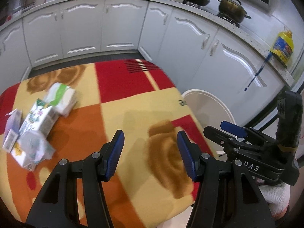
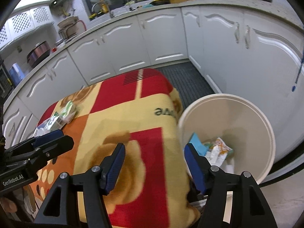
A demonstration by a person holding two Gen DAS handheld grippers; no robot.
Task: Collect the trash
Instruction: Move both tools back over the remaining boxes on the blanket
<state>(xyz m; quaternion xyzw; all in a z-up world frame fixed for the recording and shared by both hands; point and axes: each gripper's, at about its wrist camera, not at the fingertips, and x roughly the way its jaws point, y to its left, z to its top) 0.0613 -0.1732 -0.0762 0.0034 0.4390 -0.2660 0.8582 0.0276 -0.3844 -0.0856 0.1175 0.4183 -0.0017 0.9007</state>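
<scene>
Several cartons and tissue packs [image 1: 38, 121] lie in a heap at the left side of the blanket-covered table [image 1: 133, 104]; they also show in the right wrist view [image 2: 58, 117]. A white bin [image 2: 228, 114] stands on the floor right of the table, holding a blue box [image 2: 197, 144] and crumpled wrappers [image 2: 218, 150]. My left gripper [image 1: 150, 152] is open and empty above the table's front. My right gripper [image 2: 153, 163] is open and empty over the table's right edge, beside the bin. The right gripper shows in the left wrist view [image 1: 237, 133].
White kitchen cabinets [image 1: 114, 28] curve around the back and right. Pots [image 1: 231, 7] sit on the stove and a yellow oil bottle [image 1: 283, 45] on the counter. A dark floor mat [image 2: 186, 79] lies beyond the table.
</scene>
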